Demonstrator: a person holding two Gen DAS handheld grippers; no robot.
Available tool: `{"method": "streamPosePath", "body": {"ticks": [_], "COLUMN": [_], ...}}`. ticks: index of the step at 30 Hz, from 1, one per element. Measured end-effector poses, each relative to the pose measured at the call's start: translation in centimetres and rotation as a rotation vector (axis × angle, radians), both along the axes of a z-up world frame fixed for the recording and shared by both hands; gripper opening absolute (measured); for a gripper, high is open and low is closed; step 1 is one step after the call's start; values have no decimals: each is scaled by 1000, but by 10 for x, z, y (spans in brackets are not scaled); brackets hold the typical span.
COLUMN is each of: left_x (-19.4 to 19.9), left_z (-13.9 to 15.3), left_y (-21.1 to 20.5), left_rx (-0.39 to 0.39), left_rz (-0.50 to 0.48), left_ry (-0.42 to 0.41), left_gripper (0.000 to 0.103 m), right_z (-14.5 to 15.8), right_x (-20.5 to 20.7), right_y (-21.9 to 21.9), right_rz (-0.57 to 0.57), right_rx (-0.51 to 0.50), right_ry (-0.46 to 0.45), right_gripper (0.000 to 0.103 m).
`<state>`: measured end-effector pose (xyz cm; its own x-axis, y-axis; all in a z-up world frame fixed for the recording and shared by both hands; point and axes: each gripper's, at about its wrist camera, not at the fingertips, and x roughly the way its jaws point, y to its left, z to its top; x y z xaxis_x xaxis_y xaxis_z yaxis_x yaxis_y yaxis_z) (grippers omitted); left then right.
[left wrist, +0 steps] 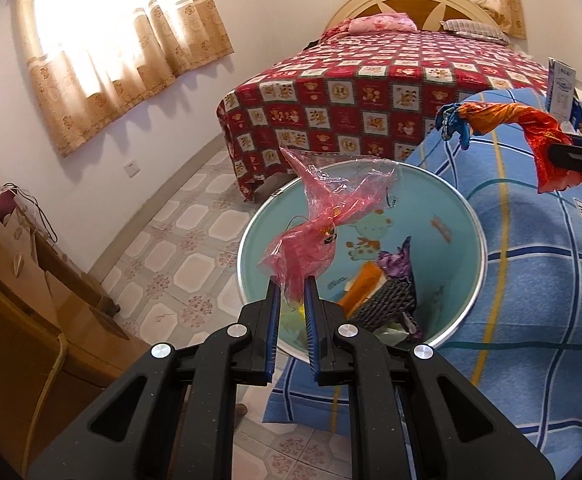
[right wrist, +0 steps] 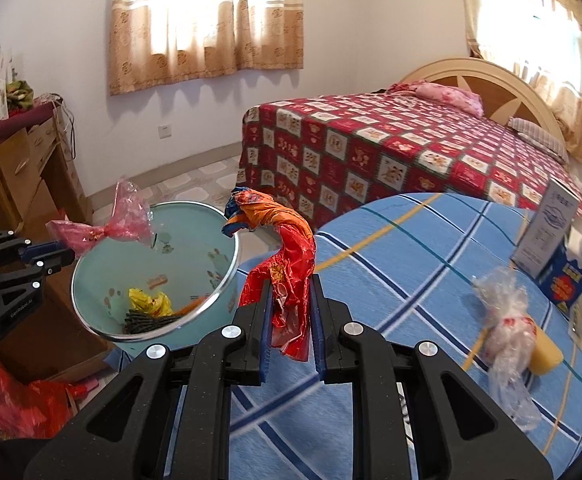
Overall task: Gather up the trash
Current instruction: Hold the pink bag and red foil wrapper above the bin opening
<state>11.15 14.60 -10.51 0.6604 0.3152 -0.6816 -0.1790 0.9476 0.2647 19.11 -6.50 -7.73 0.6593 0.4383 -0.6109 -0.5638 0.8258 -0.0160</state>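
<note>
My left gripper [left wrist: 291,284] is shut on a pink clear plastic bag [left wrist: 331,216] and holds it over the light blue trash bin [left wrist: 467,216]. The bin holds several bits of trash. In the right wrist view the left gripper [right wrist: 65,250] holds the pink bag [right wrist: 107,224] at the bin's [right wrist: 91,280] left rim. My right gripper [right wrist: 291,284] is shut on a red and orange foil wrapper [right wrist: 287,248] to the right of the bin. That wrapper [left wrist: 531,128] also shows in the left wrist view.
The bin stands at the edge of a blue checked cloth [right wrist: 411,280]. On it lie a clear plastic wrapper [right wrist: 507,328], a yellow item [right wrist: 545,354] and a blue carton [right wrist: 567,276]. A red bed [right wrist: 391,148] is behind, a wooden dresser [right wrist: 23,168] at left.
</note>
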Motion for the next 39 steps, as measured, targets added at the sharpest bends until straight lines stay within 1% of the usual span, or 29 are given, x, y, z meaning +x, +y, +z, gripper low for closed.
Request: {"method": "streamPosePath", "body": {"ticks": [18, 26, 39], "left_x": [-3, -5, -6], "left_z": [1, 3, 3], "left_y": [20, 24, 33], "left_rx": [18, 30, 25], "left_rz": [31, 37, 43], "left_ry": [-1, -10, -13], "left_gripper": [12, 12, 12], "right_z": [-1, 0, -1], "right_x": [3, 1, 0], "right_y": [48, 59, 66], "right_rz": [75, 93, 109], "right_rx": [-35, -44, -53], "right_ry": [-3, -10, -16], "right_gripper": [17, 17, 17]}}
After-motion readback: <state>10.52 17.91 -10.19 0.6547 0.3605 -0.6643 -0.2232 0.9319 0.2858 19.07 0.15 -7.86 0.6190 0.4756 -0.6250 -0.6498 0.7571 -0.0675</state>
